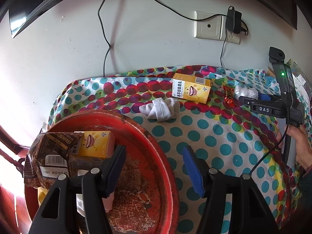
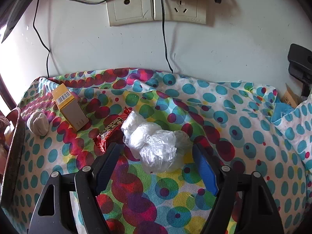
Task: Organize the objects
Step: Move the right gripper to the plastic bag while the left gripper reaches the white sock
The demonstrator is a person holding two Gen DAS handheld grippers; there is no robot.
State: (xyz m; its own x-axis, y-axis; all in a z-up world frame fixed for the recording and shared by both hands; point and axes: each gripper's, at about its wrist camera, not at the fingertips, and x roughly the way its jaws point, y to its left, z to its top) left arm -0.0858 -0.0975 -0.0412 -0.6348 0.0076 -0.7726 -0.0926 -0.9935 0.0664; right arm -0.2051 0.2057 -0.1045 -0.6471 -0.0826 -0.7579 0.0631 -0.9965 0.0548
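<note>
A red round tray [image 1: 156, 152] sits at the lower left on the dotted cloth, holding a yellow box [image 1: 97, 144] and a brown snack bag [image 1: 48, 156]. My left gripper [image 1: 154, 152] hangs open over the tray's right rim with nothing between its fingers. On the cloth beyond lie a rolled white sock [image 1: 159, 109], a second yellow box [image 1: 191, 90] and a red candy wrapper [image 1: 229, 97]. My right gripper [image 2: 157, 147] is open, its tips on either side of a crumpled clear plastic bag [image 2: 156, 146] without pressing it. The candy wrapper [image 2: 111, 132] lies just left of its left finger.
The cloth-covered table [image 2: 214, 117] ends at a white wall with sockets [image 2: 156, 2], a charger and hanging cables [image 2: 165, 48]. A black clamp [image 2: 298, 62] and a cardboard box [image 2: 290, 97] are at the far right. A hand [image 1: 302, 146] holds the right gripper.
</note>
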